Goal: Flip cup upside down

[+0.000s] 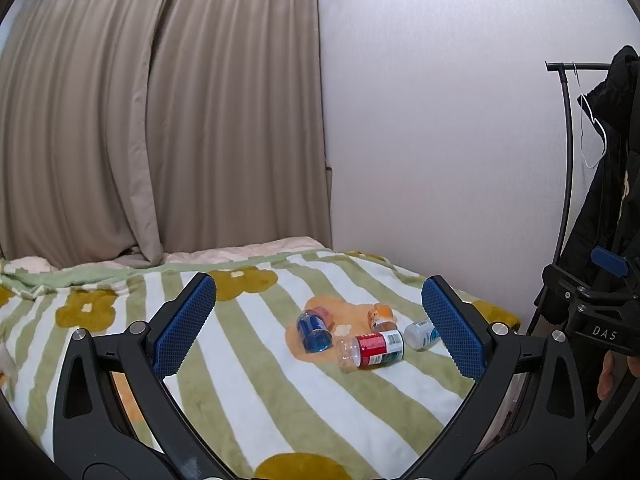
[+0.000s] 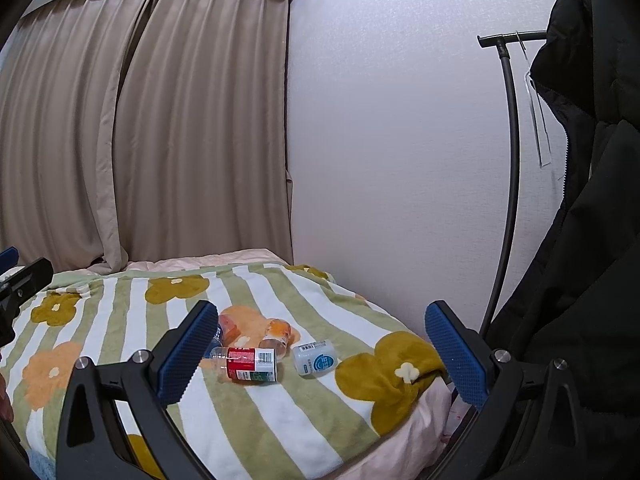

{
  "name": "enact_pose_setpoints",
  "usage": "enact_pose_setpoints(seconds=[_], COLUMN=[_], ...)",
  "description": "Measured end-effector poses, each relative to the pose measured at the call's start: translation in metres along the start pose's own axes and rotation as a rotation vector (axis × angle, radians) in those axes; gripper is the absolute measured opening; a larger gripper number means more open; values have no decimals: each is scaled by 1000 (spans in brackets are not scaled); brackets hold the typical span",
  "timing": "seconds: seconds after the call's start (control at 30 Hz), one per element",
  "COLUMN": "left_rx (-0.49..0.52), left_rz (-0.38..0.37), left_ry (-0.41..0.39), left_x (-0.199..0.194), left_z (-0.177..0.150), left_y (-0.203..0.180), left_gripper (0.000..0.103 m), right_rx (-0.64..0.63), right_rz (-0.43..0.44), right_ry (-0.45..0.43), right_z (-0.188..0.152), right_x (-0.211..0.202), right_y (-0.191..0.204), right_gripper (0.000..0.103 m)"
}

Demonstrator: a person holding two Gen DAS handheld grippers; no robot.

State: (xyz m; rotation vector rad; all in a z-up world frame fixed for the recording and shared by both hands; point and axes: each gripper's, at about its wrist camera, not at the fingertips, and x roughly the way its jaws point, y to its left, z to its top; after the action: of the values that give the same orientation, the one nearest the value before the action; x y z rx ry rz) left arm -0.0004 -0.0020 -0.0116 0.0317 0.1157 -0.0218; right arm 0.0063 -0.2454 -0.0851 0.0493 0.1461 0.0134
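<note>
Several small cup-like containers lie on their sides on a striped flower blanket (image 1: pixel 248 380). A clear one with a red label (image 1: pixel 371 349) lies nearest; it also shows in the right wrist view (image 2: pixel 248 364). A blue one (image 1: pixel 313 330), an orange one (image 1: pixel 382 317) and a white one (image 1: pixel 420 334) lie around it. The white one (image 2: pixel 314 358) and orange one (image 2: pixel 277 333) show in the right wrist view too. My left gripper (image 1: pixel 320 326) is open and empty, held above and short of them. My right gripper (image 2: pixel 324 354) is open and empty, also short of them.
The blanket (image 2: pixel 280 412) covers a bed against a white wall (image 1: pixel 440 140), with beige curtains (image 1: pixel 160 120) behind. A black coat (image 2: pixel 580 240) hangs on a rack (image 2: pixel 512 160) at the right. The bed's right edge drops off beside the rack.
</note>
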Motion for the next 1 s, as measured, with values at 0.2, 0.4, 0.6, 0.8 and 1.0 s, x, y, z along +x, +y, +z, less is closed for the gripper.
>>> enact_pose_setpoints(seconds=[0.2, 0.4, 0.6, 0.8, 1.0], left_rx=[-2, -5, -6, -6, -7], left_rz=[-5, -6, -7, -8, -8], left_ry=[8, 12, 15, 15, 19], left_x=[-1, -1, -1, -1, 0], left_z=[-3, -4, -6, -5, -5], left_y=[-1, -1, -2, -2, -1], left_gripper=[103, 103, 103, 103, 103], right_rx=[-2, -1, -1, -1, -1], right_rz=[-5, -4, -4, -4, -5], right_ry=[0, 1, 0, 0, -1], right_z=[-1, -1, -1, -1, 1], right_x=[1, 1, 1, 1, 1], right_y=[0, -1, 0, 0, 0], right_gripper=[103, 103, 103, 103, 103])
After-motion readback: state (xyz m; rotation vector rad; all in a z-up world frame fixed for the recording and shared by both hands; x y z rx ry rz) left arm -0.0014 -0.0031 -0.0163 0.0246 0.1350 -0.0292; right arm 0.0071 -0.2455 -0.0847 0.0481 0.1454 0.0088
